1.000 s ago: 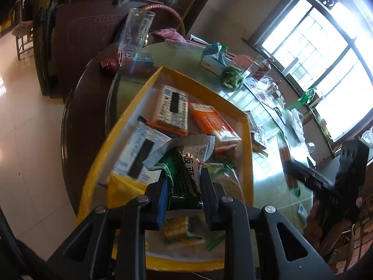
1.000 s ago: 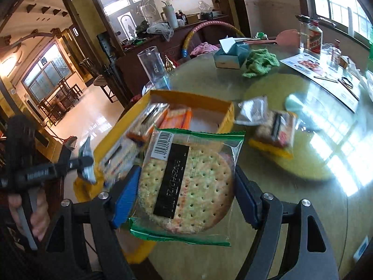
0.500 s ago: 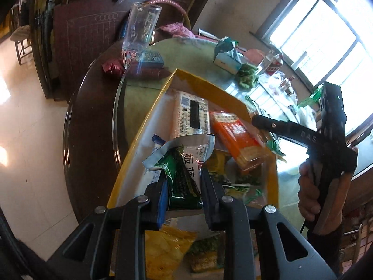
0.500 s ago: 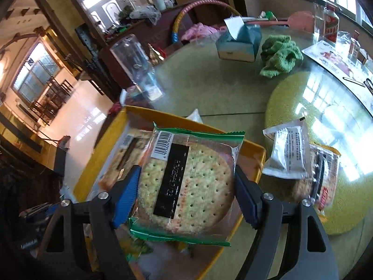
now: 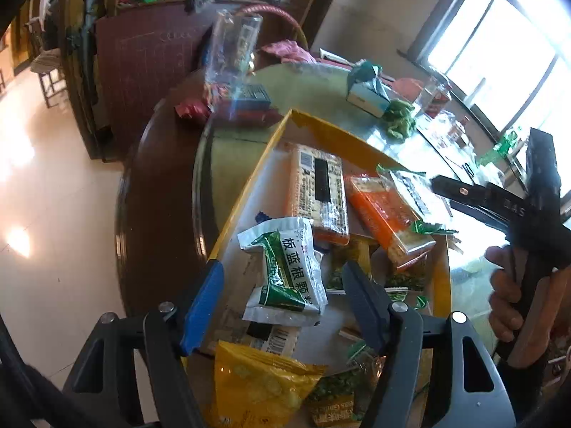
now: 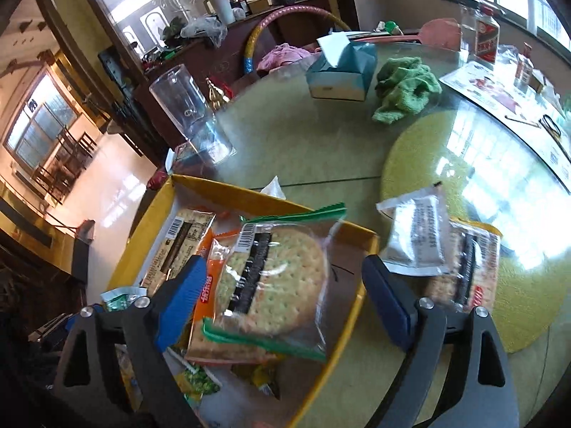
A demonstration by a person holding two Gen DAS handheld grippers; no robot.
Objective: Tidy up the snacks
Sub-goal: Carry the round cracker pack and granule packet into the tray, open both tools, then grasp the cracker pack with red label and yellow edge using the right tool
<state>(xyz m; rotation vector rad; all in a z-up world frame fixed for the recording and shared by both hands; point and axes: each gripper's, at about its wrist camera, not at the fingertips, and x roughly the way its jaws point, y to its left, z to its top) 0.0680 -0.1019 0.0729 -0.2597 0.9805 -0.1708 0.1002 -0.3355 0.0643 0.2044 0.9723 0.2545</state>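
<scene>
A yellow-rimmed tray [image 5: 249,182] holds several snack packets. My left gripper [image 5: 282,306] is open above it; the white-and-green sachet [image 5: 285,274] lies loose between its fingers on the pile. My right gripper [image 6: 282,303] is open over the tray's [image 6: 367,242] far corner; the round cracker pack [image 6: 274,281] with green edges sits between its fingers, resting on an orange packet [image 6: 207,299]. The right gripper also shows in the left wrist view [image 5: 499,203], held by a hand. A white sachet [image 6: 417,235] and a cracker packet [image 6: 467,267] lie outside the tray.
On the round glass-topped table stand a tall clear glass [image 6: 185,114], a teal tissue box [image 6: 342,71], a green cloth [image 6: 403,89], bottles [image 6: 481,35] and papers at the far side. A yellow-green mat [image 6: 464,196] lies right of the tray. Tiled floor lies left.
Both grippers have opened. The green sachet and the round cracker pack have dropped out of the jaws onto the snacks in the tray. The right gripper moved further over the tray.
</scene>
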